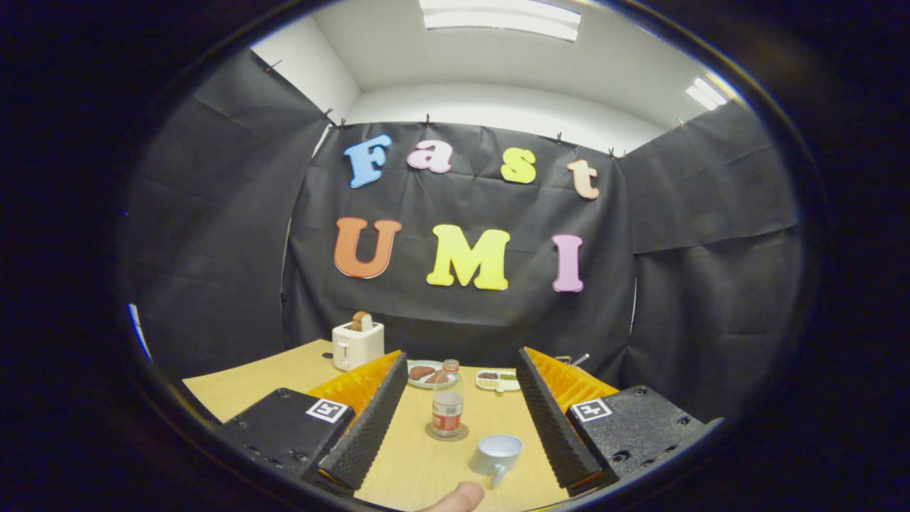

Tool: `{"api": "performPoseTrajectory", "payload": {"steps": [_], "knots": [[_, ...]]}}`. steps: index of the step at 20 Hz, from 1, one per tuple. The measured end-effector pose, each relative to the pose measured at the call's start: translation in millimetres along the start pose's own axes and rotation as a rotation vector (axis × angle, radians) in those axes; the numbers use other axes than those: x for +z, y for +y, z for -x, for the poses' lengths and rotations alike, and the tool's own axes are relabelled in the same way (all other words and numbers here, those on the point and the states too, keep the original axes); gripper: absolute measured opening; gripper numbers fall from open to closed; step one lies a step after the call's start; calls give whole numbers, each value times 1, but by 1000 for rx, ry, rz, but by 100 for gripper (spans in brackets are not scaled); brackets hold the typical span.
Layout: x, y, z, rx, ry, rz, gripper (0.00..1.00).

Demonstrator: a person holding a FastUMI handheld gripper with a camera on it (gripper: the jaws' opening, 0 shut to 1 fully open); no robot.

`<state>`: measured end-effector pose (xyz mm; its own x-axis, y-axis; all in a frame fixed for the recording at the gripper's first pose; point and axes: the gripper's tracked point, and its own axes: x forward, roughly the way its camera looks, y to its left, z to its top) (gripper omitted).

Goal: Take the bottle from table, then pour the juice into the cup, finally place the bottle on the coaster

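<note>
The hand-held gripper (462,398) hangs above the wooden bench (263,377) with its two fingers spread wide apart, released and grasping nothing. Between the fingers, out toward the middle of the bench, a small clear bottle (448,402) stands upright on a round coaster (447,432). The bottle has a reddish cap and a label around its lower half, and neither finger touches it. Nearer than the bottle and slightly to its right sits a pale blue cup (498,454), upright, its handle turned toward the near edge of the bench. The cup stands apart from the coaster, close beside it. At the near edge of the bench, just in front of the cup, a fingertip (455,499) pokes into view.

Along the far edge of the bench, beyond the bottle, lie a round plate (424,374) with brownish food and a small white tray (498,380) with dark pieces. Toward the far left corner stands a white toaster (357,344) with a slice of bread (361,321) sticking up from its slot.
</note>
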<state>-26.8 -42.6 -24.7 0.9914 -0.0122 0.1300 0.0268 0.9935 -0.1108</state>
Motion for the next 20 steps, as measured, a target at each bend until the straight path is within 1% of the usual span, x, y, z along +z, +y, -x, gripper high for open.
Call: {"api": "performPoseTrajectory", "payload": {"steps": [1,3,5,7,10,15,20], "knots": [[7,4,11,14,-10,-13,99],[12,-3,30,-1,-7,-23,99],[17,1,43,17,4,-47,100],[20,-3,51,10,27,-43,100],[18,-9,57,-7,81,-33,100],[22,-24,62,-28,117,-82,100],[25,-32,67,-19,151,-120,100]]}}
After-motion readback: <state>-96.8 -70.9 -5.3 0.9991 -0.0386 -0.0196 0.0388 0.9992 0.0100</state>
